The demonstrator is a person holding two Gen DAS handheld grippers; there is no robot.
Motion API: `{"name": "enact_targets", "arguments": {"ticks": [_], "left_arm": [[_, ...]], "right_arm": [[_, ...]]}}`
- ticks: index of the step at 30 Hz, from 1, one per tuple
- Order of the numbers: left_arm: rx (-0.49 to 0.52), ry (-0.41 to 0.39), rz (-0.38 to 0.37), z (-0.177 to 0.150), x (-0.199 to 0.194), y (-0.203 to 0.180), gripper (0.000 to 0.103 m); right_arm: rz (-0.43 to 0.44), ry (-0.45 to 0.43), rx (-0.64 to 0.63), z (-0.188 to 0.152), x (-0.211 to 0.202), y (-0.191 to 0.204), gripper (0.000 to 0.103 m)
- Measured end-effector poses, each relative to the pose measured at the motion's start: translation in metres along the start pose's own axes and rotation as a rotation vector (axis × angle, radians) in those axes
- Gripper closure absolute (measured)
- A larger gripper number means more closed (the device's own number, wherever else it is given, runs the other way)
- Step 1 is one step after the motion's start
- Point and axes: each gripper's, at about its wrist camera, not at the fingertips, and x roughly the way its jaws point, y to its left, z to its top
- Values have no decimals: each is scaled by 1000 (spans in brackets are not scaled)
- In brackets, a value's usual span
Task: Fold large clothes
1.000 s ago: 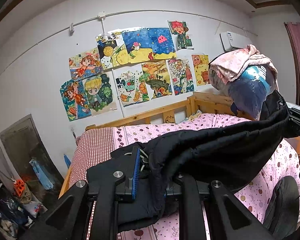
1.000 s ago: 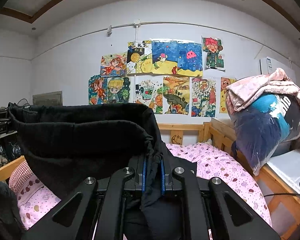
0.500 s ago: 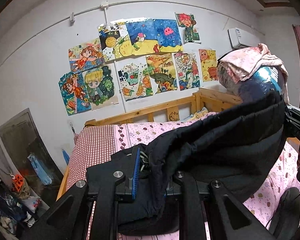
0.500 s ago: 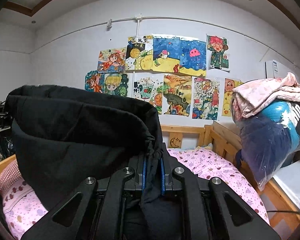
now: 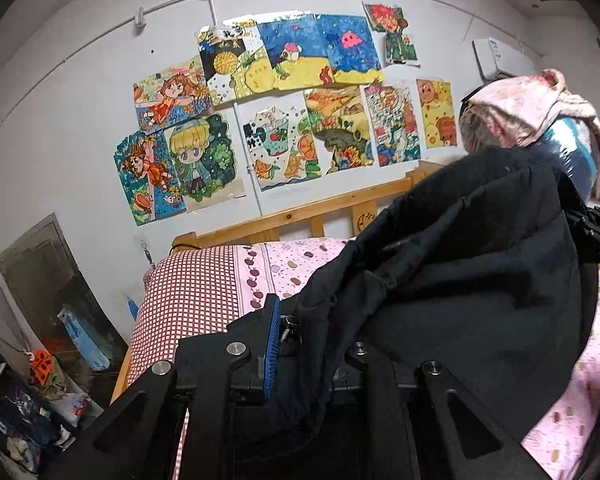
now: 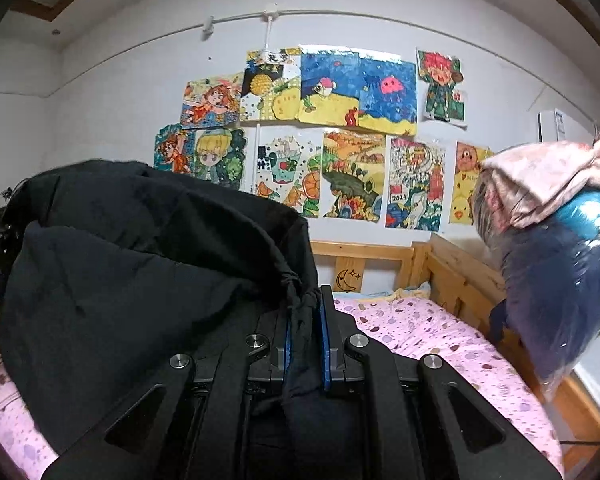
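1. The left tongs (image 5: pixel 296 344) are clenched on an edge of the black garment (image 5: pixel 460 280); cloth fills the gap beside the blue pad (image 5: pixel 271 344), and a small metal fitting shows just next to that pad.
2. The right tongs (image 6: pixel 305 332) are clenched too, with a bunched fold of the garment (image 6: pixel 140 280) pinched between two blue pads (image 6: pixel 325 336).
3. In the left wrist view the garment rises from the left tongs up and to the right, to the other black tool (image 5: pixel 596 236) at the frame's right edge.
4. In the right wrist view it spreads left from the right tongs as a wide, sagging sheet, with a gathered drawstring seam just above the pinch.
5. The garment hangs in the air between the two tongs, above the bed (image 6: pixel 420 332), which has a pink dotted sheet.
6. A red-checked pillow (image 5: pixel 192 288) lies at the head of the bed in the left wrist view, against the wooden headboard (image 5: pixel 300 216).
7. Bright children's drawings (image 6: pixel 340 128) cover the white wall behind the headboard.
8. On the right, a clear plastic bag (image 6: pixel 556 280) of blue bedding leans on the wooden bed rail, with a pink cloth (image 6: pixel 548 184) draped over its top.
9. An air conditioner (image 5: pixel 492 58) sits high on the wall in the left wrist view.
10. Bags and clutter lie on the floor (image 5: pixel 40 384) to the left of the bed.
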Motion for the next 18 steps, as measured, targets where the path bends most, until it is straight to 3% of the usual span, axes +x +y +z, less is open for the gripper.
{"name": "enact_targets", "arguments": {"ticks": [18], "left_arm": [[14, 172, 50, 3, 161, 3, 86]], "right_arm": [[-124, 159, -137, -13, 159, 24, 93]]}}
